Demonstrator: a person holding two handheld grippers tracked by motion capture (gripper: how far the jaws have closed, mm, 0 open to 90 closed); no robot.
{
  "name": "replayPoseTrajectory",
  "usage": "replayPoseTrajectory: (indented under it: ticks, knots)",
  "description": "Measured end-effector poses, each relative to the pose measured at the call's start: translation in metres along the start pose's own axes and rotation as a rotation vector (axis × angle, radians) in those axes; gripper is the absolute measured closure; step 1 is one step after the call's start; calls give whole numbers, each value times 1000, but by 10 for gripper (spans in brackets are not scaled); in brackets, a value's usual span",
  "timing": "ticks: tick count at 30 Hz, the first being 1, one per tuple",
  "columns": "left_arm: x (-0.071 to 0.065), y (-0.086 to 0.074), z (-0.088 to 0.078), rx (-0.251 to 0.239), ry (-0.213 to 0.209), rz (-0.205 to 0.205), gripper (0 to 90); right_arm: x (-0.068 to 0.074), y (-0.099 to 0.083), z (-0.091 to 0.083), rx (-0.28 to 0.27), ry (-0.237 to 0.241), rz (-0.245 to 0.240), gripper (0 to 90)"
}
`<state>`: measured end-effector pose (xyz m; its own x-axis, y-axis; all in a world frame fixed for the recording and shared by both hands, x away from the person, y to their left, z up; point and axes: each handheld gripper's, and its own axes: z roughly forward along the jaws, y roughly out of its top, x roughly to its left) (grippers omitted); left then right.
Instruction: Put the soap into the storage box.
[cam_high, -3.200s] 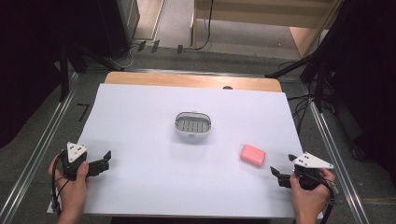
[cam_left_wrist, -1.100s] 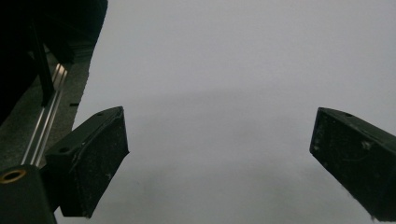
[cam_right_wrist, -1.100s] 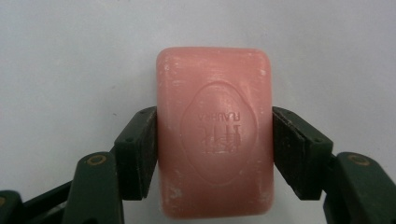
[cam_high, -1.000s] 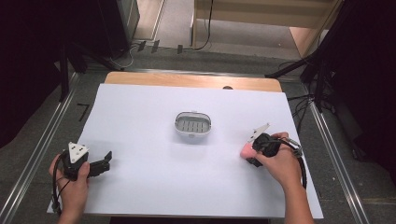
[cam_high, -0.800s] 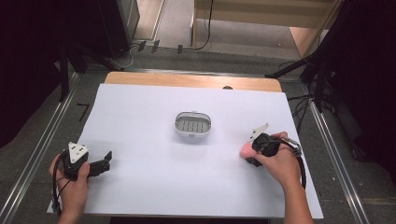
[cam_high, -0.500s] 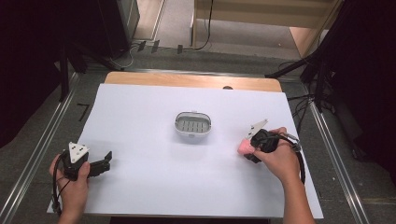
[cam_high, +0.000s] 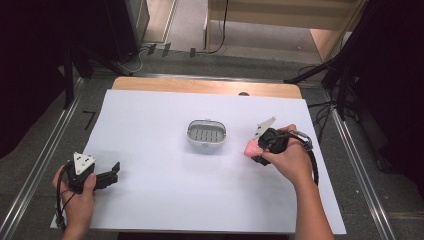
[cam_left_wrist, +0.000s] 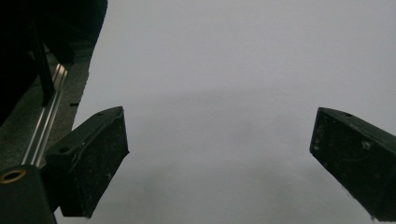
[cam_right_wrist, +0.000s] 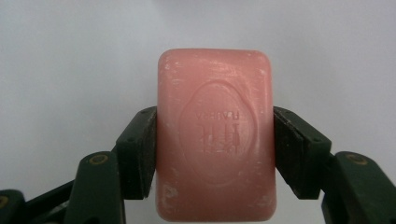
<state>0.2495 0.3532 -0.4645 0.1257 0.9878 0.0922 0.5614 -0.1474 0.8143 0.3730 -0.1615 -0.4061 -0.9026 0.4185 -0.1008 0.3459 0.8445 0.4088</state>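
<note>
Our right claw (cam_right_wrist: 212, 154) grips the pink soap bar (cam_right_wrist: 215, 135) by its long sides, just right of the grey soap dish (cam_high: 206, 134) mid-surface, while our left claw (cam_left_wrist: 219, 158) gapes wide and empty over the white surface (cam_high: 150, 125) near its left front corner.

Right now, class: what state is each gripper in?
Left gripper: open, holding nothing.
Right gripper: shut on the pink soap bar.
</note>
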Motion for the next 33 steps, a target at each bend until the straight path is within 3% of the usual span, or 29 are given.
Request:
replayPoseTrajectory:
  ticks: [20, 33]
  knots:
    - [1, 0, 1, 1, -8, -11, 48, -2, 51, 2, -27, 23, -90, 389]
    - [2, 0, 1, 4, -12, -18, 48, -2, 70, 8, -29, 36, -100, 389]
